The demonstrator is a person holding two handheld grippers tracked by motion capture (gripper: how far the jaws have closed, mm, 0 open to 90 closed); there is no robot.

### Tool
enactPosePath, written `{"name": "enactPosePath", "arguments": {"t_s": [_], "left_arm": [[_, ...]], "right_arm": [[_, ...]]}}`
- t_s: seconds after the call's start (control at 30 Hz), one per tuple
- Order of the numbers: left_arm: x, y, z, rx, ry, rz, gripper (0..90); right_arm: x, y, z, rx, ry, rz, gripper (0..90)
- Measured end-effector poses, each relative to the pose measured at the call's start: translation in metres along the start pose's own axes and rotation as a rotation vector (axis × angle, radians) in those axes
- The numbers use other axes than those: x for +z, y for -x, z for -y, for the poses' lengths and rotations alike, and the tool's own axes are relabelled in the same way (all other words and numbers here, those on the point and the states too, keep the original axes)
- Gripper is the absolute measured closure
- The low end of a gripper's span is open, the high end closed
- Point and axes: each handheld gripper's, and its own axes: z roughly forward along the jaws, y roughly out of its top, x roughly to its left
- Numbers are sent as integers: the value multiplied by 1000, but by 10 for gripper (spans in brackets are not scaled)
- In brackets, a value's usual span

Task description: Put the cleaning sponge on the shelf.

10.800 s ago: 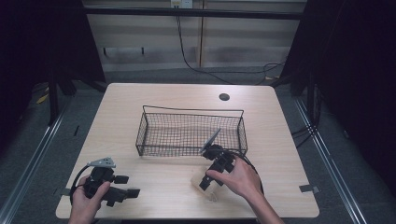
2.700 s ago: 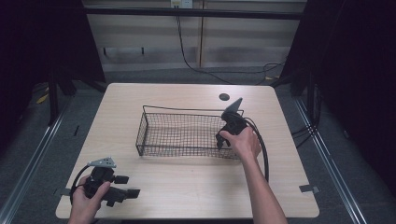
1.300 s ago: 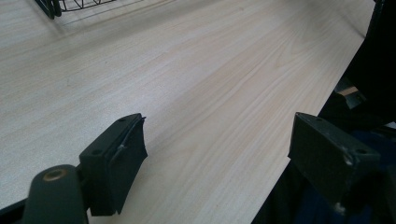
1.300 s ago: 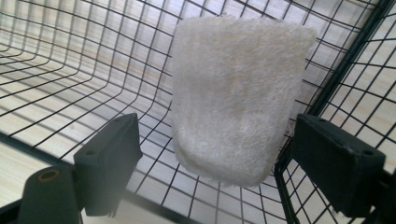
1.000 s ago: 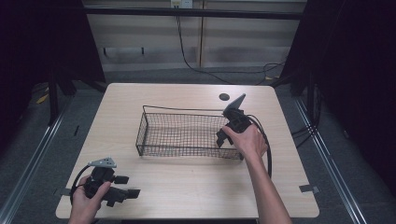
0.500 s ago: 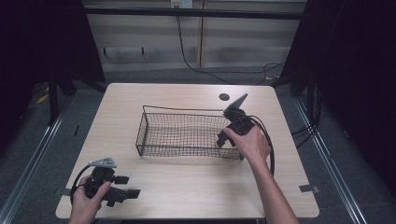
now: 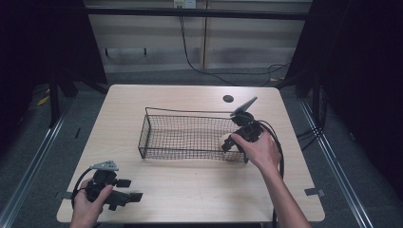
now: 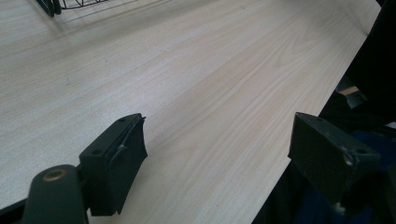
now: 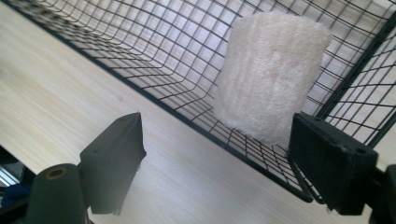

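Note:
A black wire basket [image 7: 144,134] stands in the middle of the table. A white fuzzy roll [image 9: 271,74] stands upright inside its right end, against the mesh wall [image 9: 154,56]. My right gripper [image 7: 232,141] hovers over that end, tilted down at the roll. In the right gripper view it [image 9: 219,158] is open, and the roll sits beyond the pads without touching them. Its jaws have just been closing a little, with nothing between them. My left gripper [image 7: 130,189] rests at the front left of the table, open and empty over bare wood [image 8: 219,154].
A small dark round disc [image 7: 228,99] lies near the table's far edge. The light wooden table [image 7: 199,190] has its front edge just below my left gripper. A cable [image 7: 280,156] loops from the right gripper beside the basket.
Earlier my right gripper held the white roll in front of the basket; the roll now stands inside it. Over the last second the right hand drew back slightly and up. The left hand stayed still.

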Motion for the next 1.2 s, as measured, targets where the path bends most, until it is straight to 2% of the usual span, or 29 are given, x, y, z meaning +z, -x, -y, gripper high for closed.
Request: {"name": "enactPosePath", "arguments": {"t_s": [0.27, 0.47, 0.73, 0.8, 0.87, 0.93, 1.03, 1.07, 1.2], "left_arm": [[0, 0, 0, -3, 5, -2, 184], [1, 0, 1, -2, 3, -1, 184], [1, 0, 1, -7, 5, -2, 184], [1, 0, 0, -7, -3, -2, 184], [1, 0, 1, -3, -1, -2, 184], [1, 0, 1, -4, 0, -2, 184], [1, 0, 1, -5, 2, -2, 184], [1, 0, 1, -5, 2, -2, 184], [1, 0, 1, -6, -1, -4, 184]], "right_arm": [[-5, -6, 17, -46, 53, -25, 192], [-6, -13, 31, -75, 81, -20, 200], [-5, -22, 49, -94, 131, -33, 222], [-3, -23, 54, -91, 136, -52, 227], [0, -26, 59, -105, 138, -37, 229], [2, -28, 65, -102, 155, -60, 231], [7, -31, 73, -122, 164, -37, 231], [8, -31, 76, -112, 161, -57, 235], [14, -31, 87, -113, 170, -53, 239]]}}
